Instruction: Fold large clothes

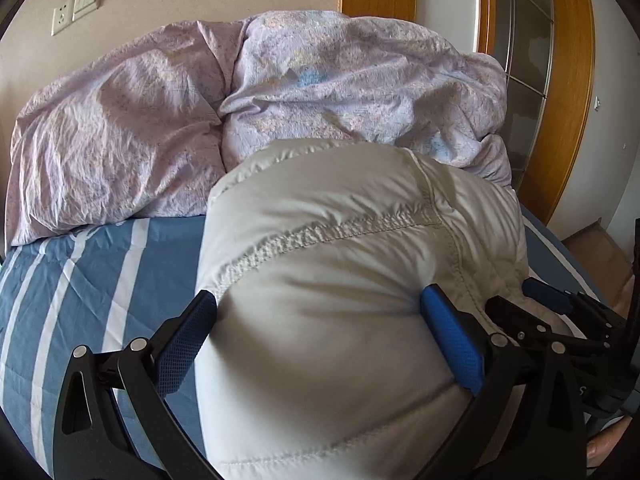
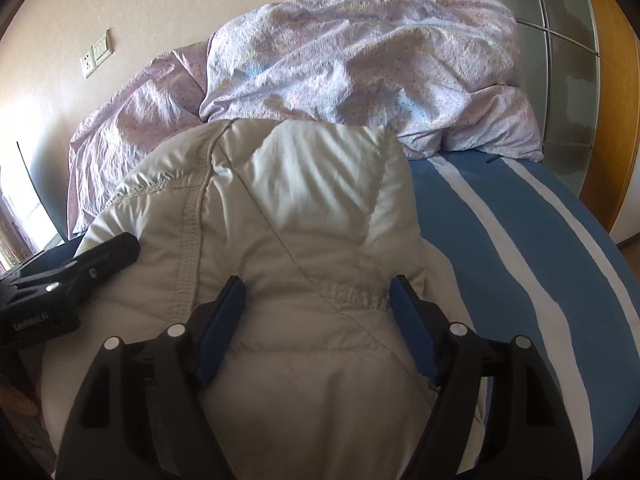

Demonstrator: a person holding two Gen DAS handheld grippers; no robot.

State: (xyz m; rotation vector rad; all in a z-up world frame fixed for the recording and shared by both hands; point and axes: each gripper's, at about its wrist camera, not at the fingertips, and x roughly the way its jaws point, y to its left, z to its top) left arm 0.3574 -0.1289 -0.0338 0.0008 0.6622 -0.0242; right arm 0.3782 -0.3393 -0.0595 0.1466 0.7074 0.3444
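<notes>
A puffy off-white quilted jacket [image 1: 340,240] lies bunched on the bed; it also shows in the right wrist view [image 2: 296,208]. My left gripper [image 1: 320,312] is open, its blue pads [image 1: 452,340] pressed against either side of a bulge of the jacket. My right gripper [image 2: 316,300] is open too, its pads [image 2: 224,320] spread over the jacket's lower part. The right gripper shows at the right edge of the left wrist view [image 1: 560,312]. The left gripper shows at the left of the right wrist view [image 2: 80,268], resting on the jacket.
The bed has a blue sheet with white stripes [image 1: 80,280] [image 2: 540,260]. A crumpled lilac duvet [image 1: 280,92] [image 2: 360,64] is heaped behind the jacket. A wall with sockets [image 1: 76,4] stands at the back, and a wooden-framed glass door [image 1: 532,80] at the right.
</notes>
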